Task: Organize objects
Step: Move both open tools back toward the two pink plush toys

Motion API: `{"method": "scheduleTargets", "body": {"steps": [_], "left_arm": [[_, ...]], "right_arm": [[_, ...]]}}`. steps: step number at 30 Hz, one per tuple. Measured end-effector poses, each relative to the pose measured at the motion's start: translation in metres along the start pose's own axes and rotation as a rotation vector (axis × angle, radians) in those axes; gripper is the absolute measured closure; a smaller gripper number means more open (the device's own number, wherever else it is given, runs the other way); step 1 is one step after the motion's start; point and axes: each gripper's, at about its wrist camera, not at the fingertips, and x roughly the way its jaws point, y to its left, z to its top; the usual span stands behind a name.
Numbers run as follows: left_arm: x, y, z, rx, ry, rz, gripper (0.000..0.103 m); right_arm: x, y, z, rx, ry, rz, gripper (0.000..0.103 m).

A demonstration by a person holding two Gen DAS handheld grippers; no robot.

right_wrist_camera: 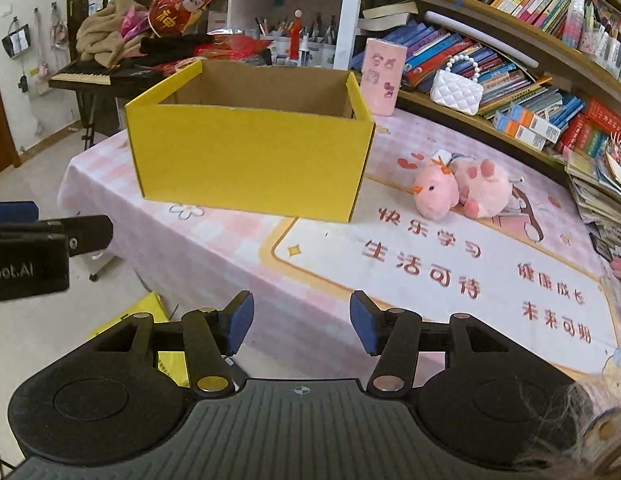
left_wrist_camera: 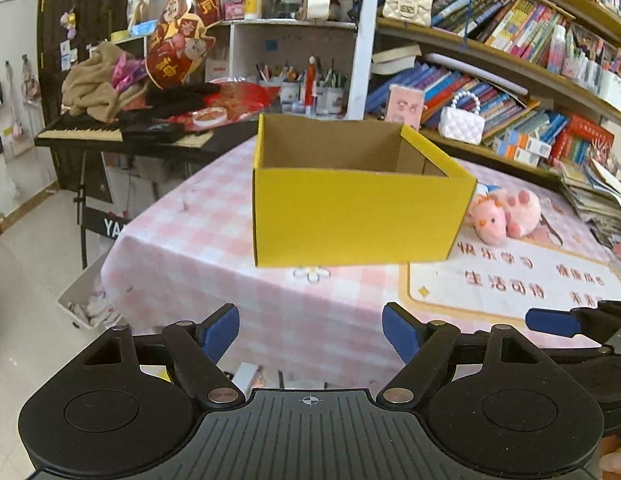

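Bookshelves back a checked table where both grippers hover spread and empty, so grasping the pink plush right of the yellow box seems next.

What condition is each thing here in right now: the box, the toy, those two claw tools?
yellow box: upright on the table, top open, no contents visible.
pink plush toy: lying on the table, right of the box, apart from it.
left gripper: open, holding nothing.
right gripper: open, holding nothing.

Both wrist views toward yellow box
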Motion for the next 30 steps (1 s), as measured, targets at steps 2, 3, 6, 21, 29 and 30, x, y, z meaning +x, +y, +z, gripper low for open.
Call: {"method": "scheduleTargets", "body": {"steps": [2, 3, 6, 21, 29, 30], "left_arm": [[-0.003, -0.003, -0.004, 0.013, 0.006, -0.005, 0.020], [-0.004, -0.004, -0.006, 0.020, 0.008, -0.007, 0.018], [-0.006, -0.009, -0.011, 0.039, 0.016, -0.024, 0.017], [0.012, -0.065, -0.016, 0.172, 0.068, -0.204, 0.017], [0.034, -0.117, -0.009, 0.240, 0.095, -0.301, 0.017], [0.036, -0.124, -0.008, 0.249, 0.099, -0.310, 0.017]], "right_arm": [[-0.002, 0.002, -0.005, -0.002, 0.006, -0.002, 0.050], [-0.003, 0.001, -0.007, -0.002, 0.009, -0.004, 0.049], [-0.007, -0.002, -0.015, 0.015, 0.015, -0.017, 0.048], [-0.029, -0.060, -0.051, 0.193, 0.051, -0.197, 0.047], [-0.032, -0.103, -0.061, 0.259, 0.076, -0.285, 0.047], [-0.031, -0.109, -0.062, 0.270, 0.082, -0.294, 0.047]]}}
